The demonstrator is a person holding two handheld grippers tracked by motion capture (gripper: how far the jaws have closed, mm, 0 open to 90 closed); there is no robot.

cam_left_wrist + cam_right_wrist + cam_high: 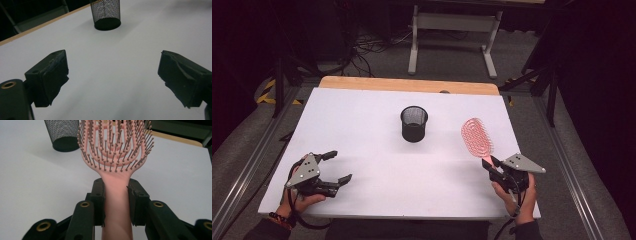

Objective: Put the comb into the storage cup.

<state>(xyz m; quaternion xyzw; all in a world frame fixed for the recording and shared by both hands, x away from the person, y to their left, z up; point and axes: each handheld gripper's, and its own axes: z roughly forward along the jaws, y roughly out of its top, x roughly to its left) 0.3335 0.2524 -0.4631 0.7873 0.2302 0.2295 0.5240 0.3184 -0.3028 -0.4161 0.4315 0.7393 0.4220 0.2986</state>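
Hairbrush pink, handle clamped between right gripper jaws, head raised over white table | mesh cup black, upright mid-table, well apart, path to it bare | left gripper jaws wide apart, holding nothing, near table's left front
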